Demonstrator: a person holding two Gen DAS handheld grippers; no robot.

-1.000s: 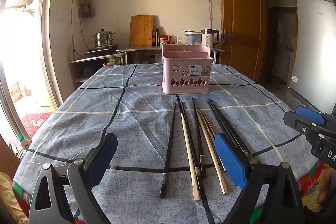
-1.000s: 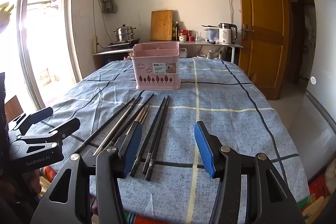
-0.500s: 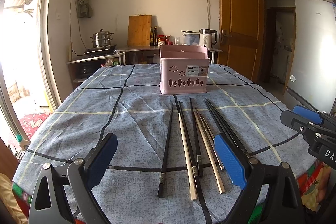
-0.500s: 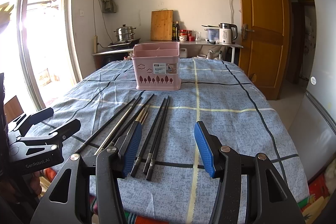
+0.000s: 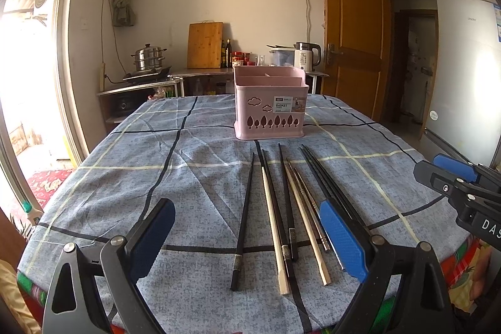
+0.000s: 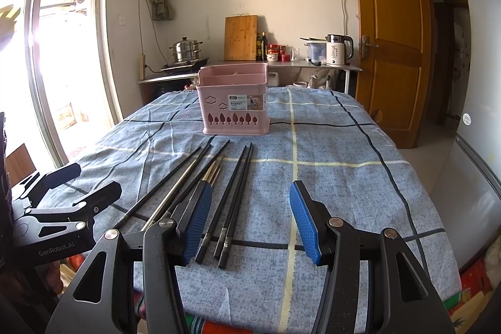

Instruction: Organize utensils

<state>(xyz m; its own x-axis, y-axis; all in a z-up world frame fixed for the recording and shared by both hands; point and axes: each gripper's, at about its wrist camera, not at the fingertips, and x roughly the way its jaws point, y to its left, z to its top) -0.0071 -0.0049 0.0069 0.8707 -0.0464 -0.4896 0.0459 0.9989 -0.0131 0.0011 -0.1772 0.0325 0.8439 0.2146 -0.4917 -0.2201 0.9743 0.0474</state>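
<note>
Left gripper [image 5: 247, 237]: lower foreground of the left wrist view, jaws spread wide, blue pads bare, nothing between them but cloth and chopstick ends
Right gripper [image 6: 250, 221]: lower centre of the right wrist view, jaws likewise spread, gripping nothing; it also shows at the right edge of the left view
Chopsticks [image 5: 281, 208]: loose row on the table, centre of frame, lying roughly parallel, tips toward the basket (mostly black, a few pale wood or metal ones among them)
Black pair [image 6: 233, 202]: lies between the right gripper's pads, touching neither
Pink basket [image 5: 269, 108]: upright, upper centre, just beyond the chopstick tips, compartments look empty from here
Table [image 5: 125, 165]: blue checked cloth, slightly creased
Background: bamboo cutting board [image 6: 240, 38] against the wall, kettle [image 6: 338, 49] on the counter
</note>
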